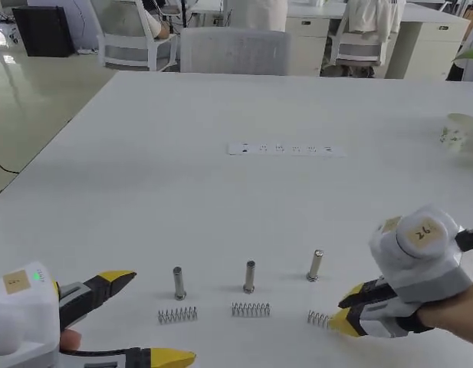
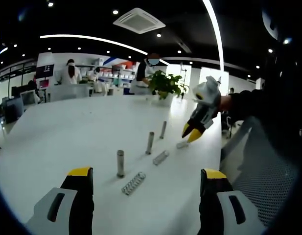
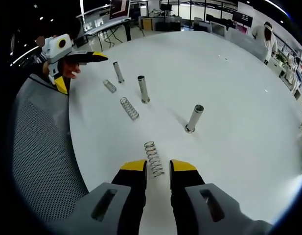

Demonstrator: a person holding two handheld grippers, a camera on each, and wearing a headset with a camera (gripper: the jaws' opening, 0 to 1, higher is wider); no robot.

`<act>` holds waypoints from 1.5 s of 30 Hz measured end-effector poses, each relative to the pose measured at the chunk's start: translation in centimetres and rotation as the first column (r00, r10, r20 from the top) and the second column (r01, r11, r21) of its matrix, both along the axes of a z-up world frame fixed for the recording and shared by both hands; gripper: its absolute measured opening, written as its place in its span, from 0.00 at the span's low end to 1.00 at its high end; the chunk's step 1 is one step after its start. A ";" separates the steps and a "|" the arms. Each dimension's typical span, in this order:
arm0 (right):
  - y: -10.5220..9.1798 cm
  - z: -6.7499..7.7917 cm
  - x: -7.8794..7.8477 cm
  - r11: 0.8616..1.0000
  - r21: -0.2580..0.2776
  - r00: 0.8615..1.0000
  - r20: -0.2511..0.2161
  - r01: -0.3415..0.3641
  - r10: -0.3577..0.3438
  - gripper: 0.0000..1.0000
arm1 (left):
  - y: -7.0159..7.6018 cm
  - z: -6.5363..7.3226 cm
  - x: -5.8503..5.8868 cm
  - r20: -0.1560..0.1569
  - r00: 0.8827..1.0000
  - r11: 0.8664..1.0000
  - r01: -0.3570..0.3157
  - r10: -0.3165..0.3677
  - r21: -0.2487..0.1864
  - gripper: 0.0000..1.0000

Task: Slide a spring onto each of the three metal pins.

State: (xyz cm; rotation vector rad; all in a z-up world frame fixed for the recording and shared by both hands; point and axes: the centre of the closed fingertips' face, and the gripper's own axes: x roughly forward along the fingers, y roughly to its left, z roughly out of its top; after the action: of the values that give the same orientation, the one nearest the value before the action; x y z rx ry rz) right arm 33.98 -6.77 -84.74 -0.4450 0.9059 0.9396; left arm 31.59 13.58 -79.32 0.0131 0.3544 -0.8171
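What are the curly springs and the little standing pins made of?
The springs look like thin metal wire, likely steel: silvery-grey, wound in open coils. The pins look like solid metal too: smooth, grey, with bright glints along their sides. Which metal exactly can't be told by looking.

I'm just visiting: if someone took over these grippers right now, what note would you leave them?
Left gripper: open, empty.
Right gripper: jaws narrow around the end of the right coiled wire spring; grip unclear.
Silver metal left pin, middle pin, right pin stand upright on the white table.
Left spring and middle spring lie before their pins.
Done: none. Left: all three springs.
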 end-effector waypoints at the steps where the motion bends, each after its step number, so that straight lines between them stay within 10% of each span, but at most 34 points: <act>1: 0.0 -0.1 0.0 1.000 -0.003 1.000 -0.002 -0.003 0.003 0.16 | 0.0 0.0 0.0 0.000 1.000 1.000 0.000 0.000 0.000 0.87; 45: -0.5 -1.7 -0.6 0.990 -0.097 0.995 0.007 -0.101 0.102 0.08 | 0.2 0.0 -0.1 -0.002 1.000 1.000 -0.007 0.007 -0.004 0.86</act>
State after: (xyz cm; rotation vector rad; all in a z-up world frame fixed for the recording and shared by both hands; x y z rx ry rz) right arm 33.33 -7.28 -86.47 -0.5833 0.9275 0.9875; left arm 31.51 13.74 -79.33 0.0069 0.3546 -0.8109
